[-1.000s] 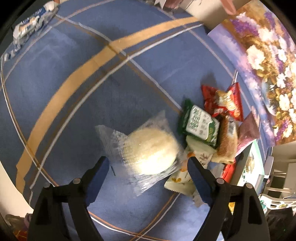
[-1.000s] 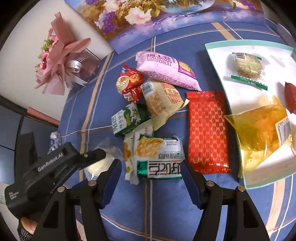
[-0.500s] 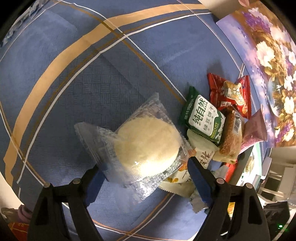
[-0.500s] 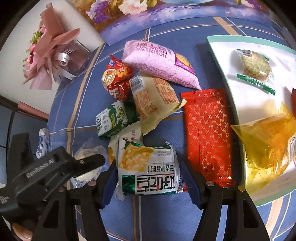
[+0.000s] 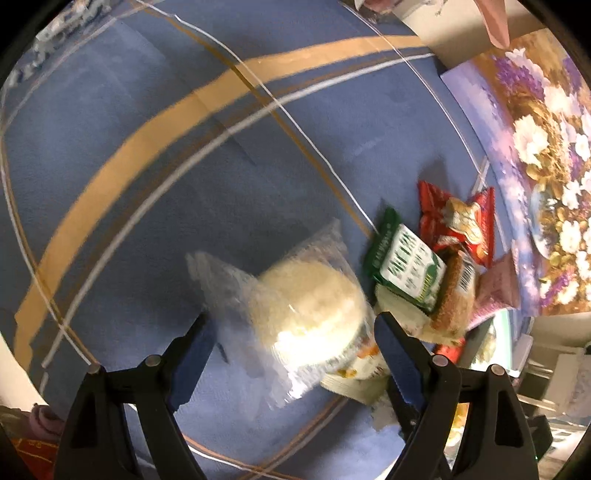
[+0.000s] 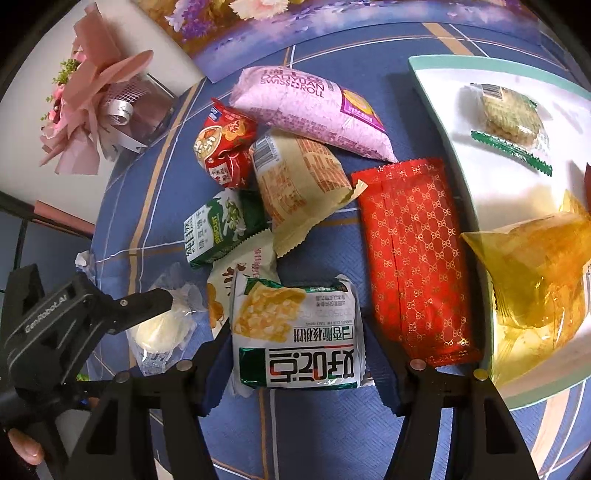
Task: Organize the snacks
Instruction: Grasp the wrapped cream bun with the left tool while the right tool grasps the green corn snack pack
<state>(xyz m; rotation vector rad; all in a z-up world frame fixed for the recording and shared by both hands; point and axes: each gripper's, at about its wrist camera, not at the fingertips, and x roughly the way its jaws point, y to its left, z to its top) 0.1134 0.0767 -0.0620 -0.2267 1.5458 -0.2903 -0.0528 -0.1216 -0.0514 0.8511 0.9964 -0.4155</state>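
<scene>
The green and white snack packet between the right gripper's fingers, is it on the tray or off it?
Off. The green and white packet lies on the blue tablecloth, left of the tray.

- The left wrist view looks steeply down along its own fingers (image 5: pixel 192 354), close over the blue-clothed worktop (image 5: pixel 184 92).
- The right wrist view looks down along its own fingers (image 6: pixel 216 354), near the snack pile and white tray (image 6: pixel 443 92).
- Both share the clear-wrapped round cake (image 5: pixel 306 306) (image 6: pixel 155 332), the green biscuit pack (image 5: pixel 406 269) (image 6: pixel 218 229) and the flower painting (image 5: pixel 546 155) (image 6: pixel 229 22).
</scene>
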